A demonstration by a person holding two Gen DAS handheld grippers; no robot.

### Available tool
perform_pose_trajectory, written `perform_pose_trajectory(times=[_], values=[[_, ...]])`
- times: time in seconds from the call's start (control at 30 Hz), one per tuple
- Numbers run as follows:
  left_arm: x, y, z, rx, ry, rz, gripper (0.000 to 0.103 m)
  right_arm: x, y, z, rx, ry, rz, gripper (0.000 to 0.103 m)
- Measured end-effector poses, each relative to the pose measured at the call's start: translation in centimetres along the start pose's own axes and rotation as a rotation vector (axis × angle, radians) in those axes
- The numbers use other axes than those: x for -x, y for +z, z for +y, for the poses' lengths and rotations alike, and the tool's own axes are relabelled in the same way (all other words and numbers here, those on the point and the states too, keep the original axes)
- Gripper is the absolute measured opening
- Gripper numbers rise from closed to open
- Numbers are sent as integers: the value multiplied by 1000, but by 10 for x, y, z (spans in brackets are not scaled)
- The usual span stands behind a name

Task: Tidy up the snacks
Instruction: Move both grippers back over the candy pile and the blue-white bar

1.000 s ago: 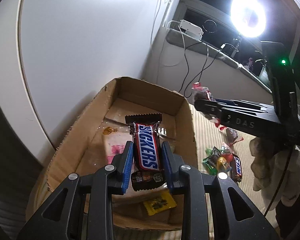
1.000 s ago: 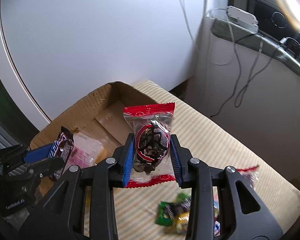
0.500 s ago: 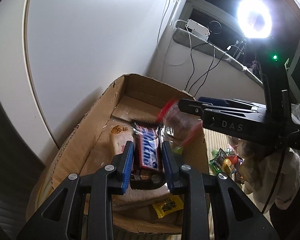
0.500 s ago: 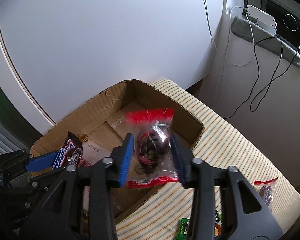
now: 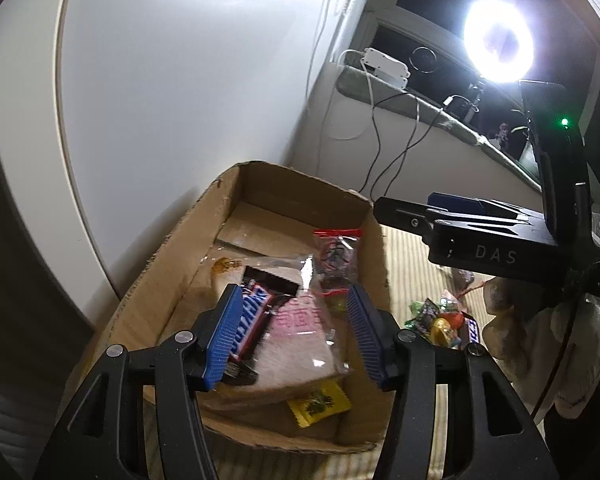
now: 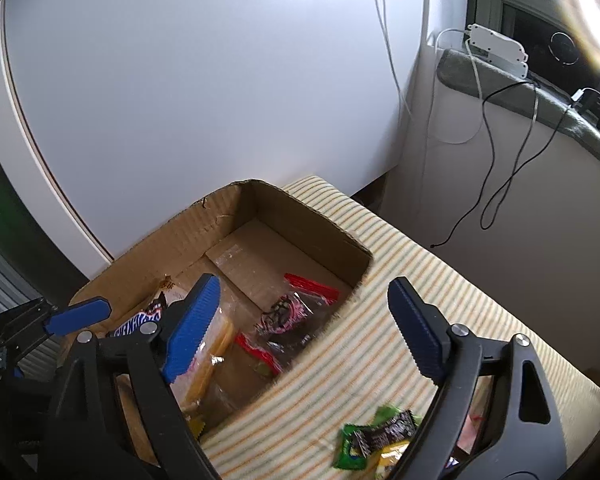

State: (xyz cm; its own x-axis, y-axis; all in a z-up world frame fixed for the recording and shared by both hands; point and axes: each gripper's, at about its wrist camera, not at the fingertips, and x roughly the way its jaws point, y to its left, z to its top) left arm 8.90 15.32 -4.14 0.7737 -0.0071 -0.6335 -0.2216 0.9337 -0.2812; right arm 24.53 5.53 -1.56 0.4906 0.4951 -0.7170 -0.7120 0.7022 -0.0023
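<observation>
Both tools are spreading – the left tool [image 5: 292,336] has let its Snickers bar [image 5: 252,324] drop, the right tool [image 6: 300,332] its red-edged packet [image 6: 288,320] – so both snacks now lie in the cardboard box [image 5: 172,264], leaving the loose sweets [image 6: 380,436] outside

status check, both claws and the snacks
Both claws opening, left claw, right claw. Snickers bar and red-edged packet in the box. Nothing blocking.
</observation>
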Motion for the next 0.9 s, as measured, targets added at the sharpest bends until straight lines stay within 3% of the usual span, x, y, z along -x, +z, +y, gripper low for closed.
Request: perform_pose_trajectory(times=[0.27, 0.57, 0.77, 0.9], values=[[9, -7, -34, -42, -53, -16, 54, 38, -21, -28, -30, -29, -20, 88], [5, -20, -82, -105, -121, 10, 53, 81, -69, -80, -111, -78, -8, 88], [-8, -35, -110, -144, -165, 56, 46, 89, -111, -107, -179, -107, 49, 88], [-20, -44, -126, -173, -189, 88, 39, 81, -135, -120, -252, -72, 101, 88]])
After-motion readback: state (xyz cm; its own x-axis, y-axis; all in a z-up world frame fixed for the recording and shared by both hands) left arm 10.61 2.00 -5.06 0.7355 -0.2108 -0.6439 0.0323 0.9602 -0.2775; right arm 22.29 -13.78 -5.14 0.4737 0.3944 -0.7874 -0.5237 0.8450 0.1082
